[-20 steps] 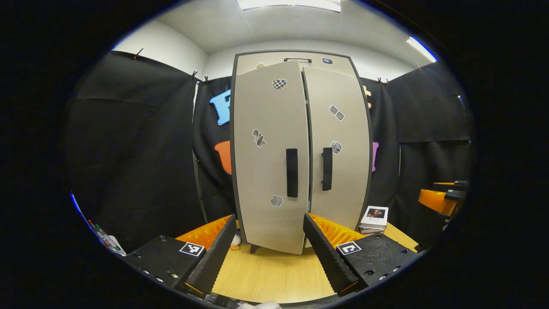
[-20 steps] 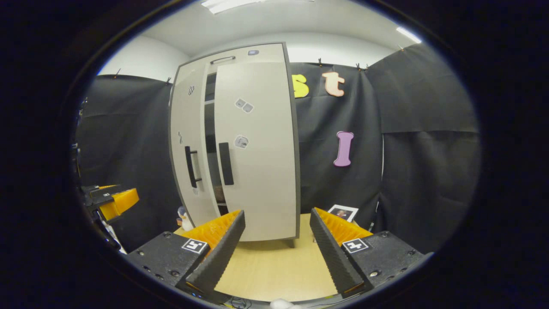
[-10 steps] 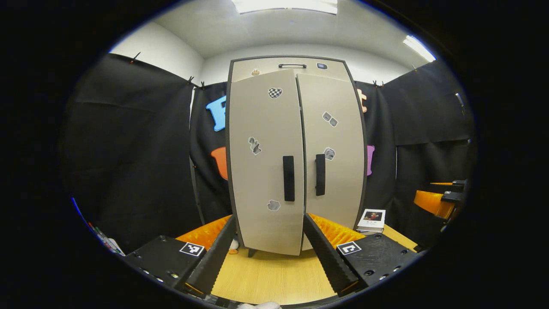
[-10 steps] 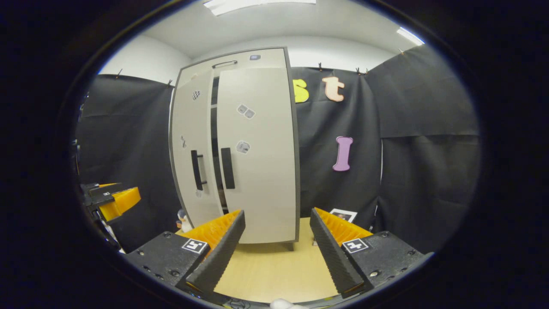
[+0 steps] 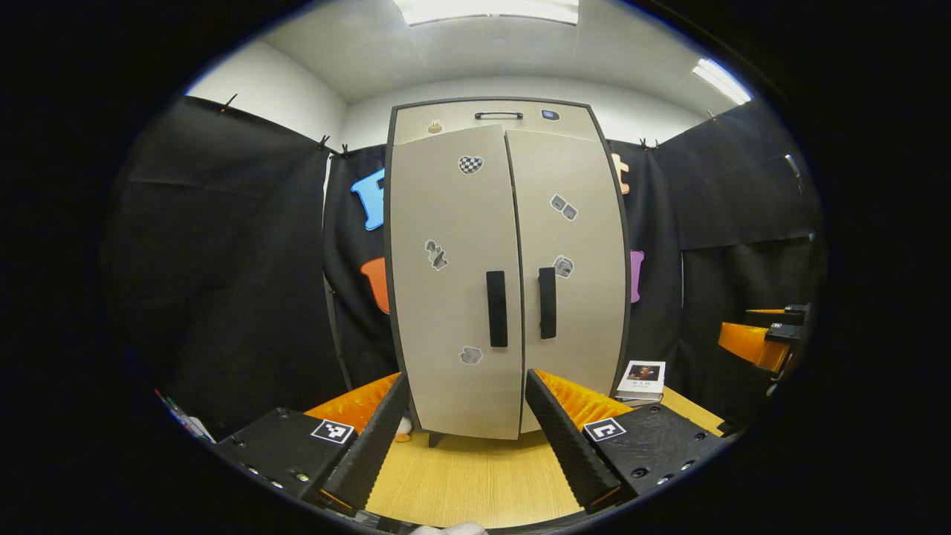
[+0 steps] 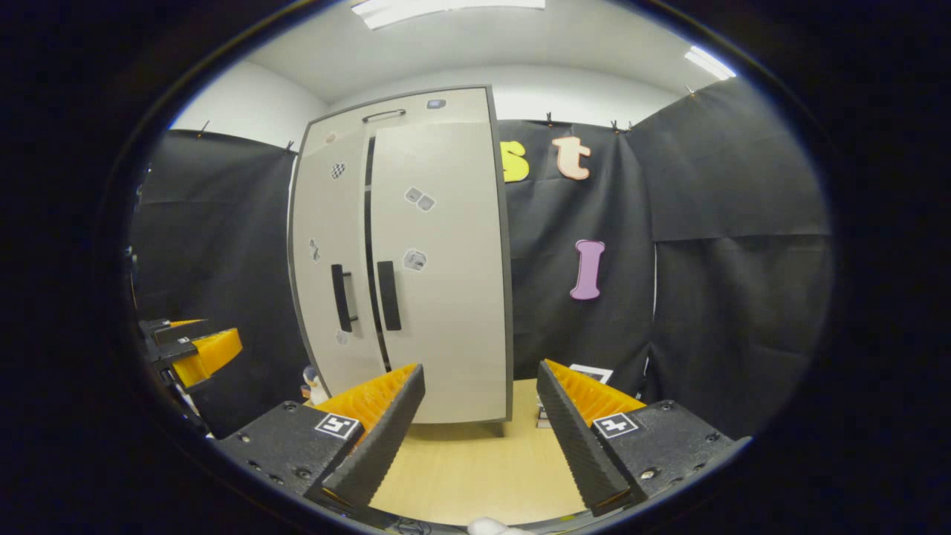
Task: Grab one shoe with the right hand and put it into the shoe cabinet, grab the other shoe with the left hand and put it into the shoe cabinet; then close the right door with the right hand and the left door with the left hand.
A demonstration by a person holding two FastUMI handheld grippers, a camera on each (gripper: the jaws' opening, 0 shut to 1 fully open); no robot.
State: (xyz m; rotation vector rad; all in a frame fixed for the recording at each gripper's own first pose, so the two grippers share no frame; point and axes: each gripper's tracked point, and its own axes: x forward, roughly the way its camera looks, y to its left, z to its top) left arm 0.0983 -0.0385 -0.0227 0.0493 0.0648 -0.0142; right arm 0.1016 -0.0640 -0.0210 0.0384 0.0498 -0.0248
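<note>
shoe cabinet (image 5: pixel 505 245) – both doors seen closed, at table's (image 5: pixel 475 475) back edge | left gripper (image 5: pixel 464 397) – fingers spread, nothing held | right gripper (image 6: pixel 479 390) – fingers spread, nothing held

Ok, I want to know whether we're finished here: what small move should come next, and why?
Probably none beyond drawing both hands back: the left door and right door look flush and shut, no shoe is on the table, and the left gripper and right gripper are open, holding nothing.

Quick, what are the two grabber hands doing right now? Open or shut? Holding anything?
Left gripper: open, holding nothing, facing the shoe cabinet.
Right gripper: open, holding nothing.
</note>
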